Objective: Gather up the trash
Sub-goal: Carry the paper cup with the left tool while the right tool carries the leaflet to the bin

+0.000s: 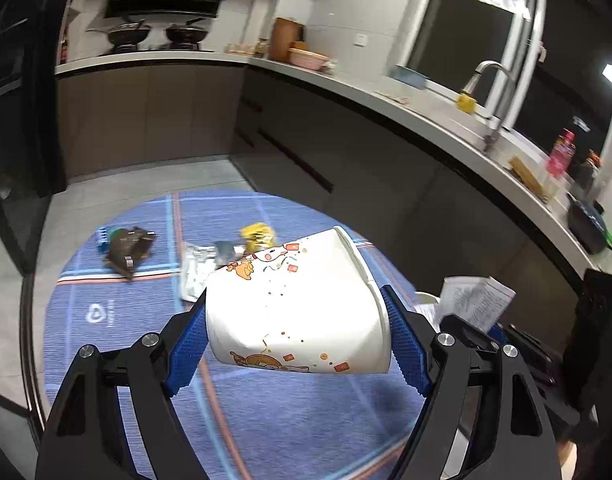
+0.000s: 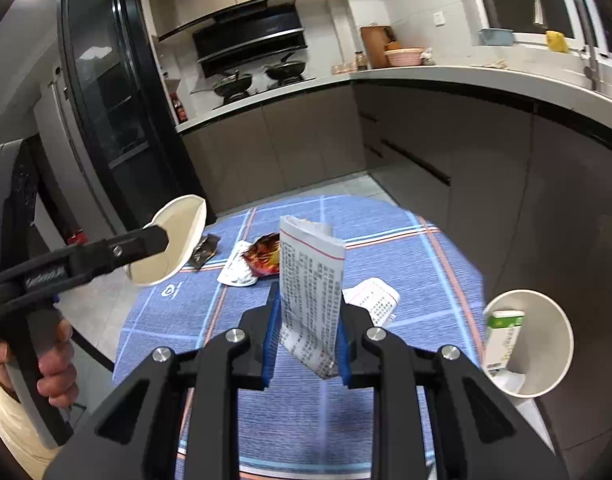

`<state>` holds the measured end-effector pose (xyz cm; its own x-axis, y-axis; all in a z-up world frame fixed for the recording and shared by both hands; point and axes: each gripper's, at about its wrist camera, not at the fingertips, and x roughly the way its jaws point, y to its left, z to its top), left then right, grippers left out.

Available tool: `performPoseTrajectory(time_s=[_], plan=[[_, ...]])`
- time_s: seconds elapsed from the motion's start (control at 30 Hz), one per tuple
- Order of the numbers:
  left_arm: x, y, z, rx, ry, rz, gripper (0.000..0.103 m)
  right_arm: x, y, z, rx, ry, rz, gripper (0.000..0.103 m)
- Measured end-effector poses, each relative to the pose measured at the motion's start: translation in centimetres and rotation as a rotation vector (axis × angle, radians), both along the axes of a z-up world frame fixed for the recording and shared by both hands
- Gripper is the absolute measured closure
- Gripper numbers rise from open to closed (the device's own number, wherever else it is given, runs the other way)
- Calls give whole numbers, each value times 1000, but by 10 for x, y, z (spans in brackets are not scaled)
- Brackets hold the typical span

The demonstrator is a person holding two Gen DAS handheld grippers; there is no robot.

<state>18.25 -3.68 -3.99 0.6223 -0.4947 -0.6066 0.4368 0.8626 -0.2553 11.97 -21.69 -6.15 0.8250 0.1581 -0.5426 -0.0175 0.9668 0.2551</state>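
Observation:
My left gripper (image 1: pixel 297 344) is shut on a crumpled white paper cup (image 1: pixel 297 300) with cartoon prints, held above the blue checked mat (image 1: pixel 117 320). The same cup (image 2: pixel 173 240) and left gripper show at the left of the right wrist view. My right gripper (image 2: pixel 306 340) is shut on a folded printed leaflet (image 2: pixel 312 292), held upright over the mat (image 2: pixel 406 248). A white round bin (image 2: pixel 546 312) stands at the mat's right edge with a green-and-white box (image 2: pixel 502 340) in it. The leaflet (image 1: pixel 478 300) also shows at the right of the left wrist view.
On the mat lie a brown wrapper (image 1: pixel 127 250), a silver foil packet (image 1: pixel 195 272), a yellow wrapper (image 1: pixel 257 236), a red snack bag (image 2: pixel 263 258) and another printed paper (image 2: pixel 376 298). Kitchen cabinets (image 2: pixel 426 152) run behind and to the right. A black glass door (image 2: pixel 105 112) stands left.

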Motion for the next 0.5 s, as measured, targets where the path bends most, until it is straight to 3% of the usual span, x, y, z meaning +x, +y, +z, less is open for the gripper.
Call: performPoseTrajectory(time_s=[0.5], plan=[[-16, -101, -9, -2, 22, -260, 27, -33, -85, -11, -23, -6, -174, 79]])
